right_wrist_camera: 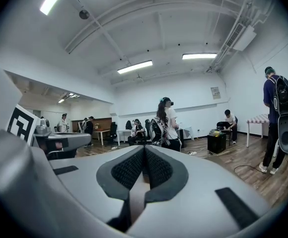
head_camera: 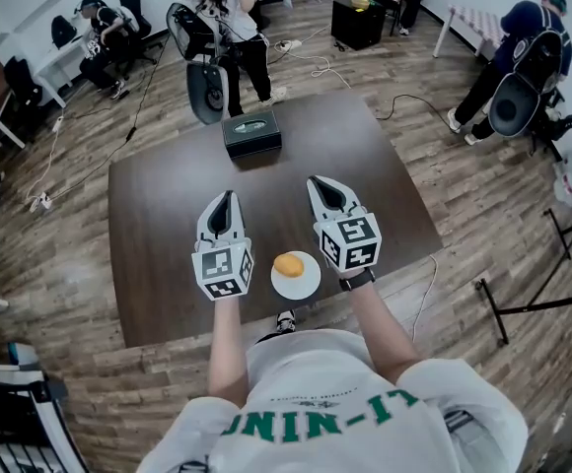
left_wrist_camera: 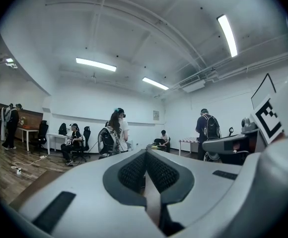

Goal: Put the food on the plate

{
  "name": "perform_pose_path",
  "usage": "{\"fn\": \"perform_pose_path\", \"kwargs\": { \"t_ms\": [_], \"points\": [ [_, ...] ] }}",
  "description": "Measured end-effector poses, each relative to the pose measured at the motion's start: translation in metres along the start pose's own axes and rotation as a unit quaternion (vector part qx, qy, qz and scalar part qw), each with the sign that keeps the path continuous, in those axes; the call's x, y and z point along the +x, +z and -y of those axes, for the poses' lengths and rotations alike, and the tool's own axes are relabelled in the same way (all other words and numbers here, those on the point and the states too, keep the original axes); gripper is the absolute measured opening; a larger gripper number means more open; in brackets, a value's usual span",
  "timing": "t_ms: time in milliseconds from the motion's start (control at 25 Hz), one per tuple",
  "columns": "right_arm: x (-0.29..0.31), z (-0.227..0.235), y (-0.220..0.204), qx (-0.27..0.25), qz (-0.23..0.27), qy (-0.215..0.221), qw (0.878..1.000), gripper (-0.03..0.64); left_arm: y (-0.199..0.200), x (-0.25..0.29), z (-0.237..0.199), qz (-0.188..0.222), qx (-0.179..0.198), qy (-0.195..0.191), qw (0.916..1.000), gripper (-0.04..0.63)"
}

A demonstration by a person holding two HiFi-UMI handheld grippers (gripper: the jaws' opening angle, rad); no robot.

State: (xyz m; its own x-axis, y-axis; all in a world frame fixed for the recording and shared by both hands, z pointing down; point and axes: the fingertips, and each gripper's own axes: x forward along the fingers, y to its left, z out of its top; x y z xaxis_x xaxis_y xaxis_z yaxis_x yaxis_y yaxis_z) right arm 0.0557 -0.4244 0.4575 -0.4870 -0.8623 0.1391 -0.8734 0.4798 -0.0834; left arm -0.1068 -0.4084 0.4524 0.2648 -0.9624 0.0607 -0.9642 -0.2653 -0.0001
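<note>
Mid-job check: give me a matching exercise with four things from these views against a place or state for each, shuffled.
Things:
1. plate
2. food
3. black box
4. right gripper

Places or states:
a. on the far side of the table
b. jaws shut, nothing between them
c. at the table's near edge
d. lying on the plate

Pairs: 1-c, 2-d, 3-a, 4-b

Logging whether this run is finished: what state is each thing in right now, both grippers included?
food: lying on the plate, neither gripper touching it.
plate: flat near the near edge of the table, holding the food.
left gripper: shut, empty, left of the plate.
right gripper: shut, empty, right of the plate.
black box: standing at the table's far edge, away from both grippers.
</note>
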Motion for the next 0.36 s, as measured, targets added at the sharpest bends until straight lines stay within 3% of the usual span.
{"fn": "perform_pose_path", "kwargs": {
  "t_ms": [360],
  "points": [
    [0.003, -0.0088, -0.0046, -0.004, -0.006, 0.005, 1.0, 0.015, -0.008, -0.0003, -0.0058, -0.008, -0.006, -0.001, 0.9999, 0.012]
  ]
}}
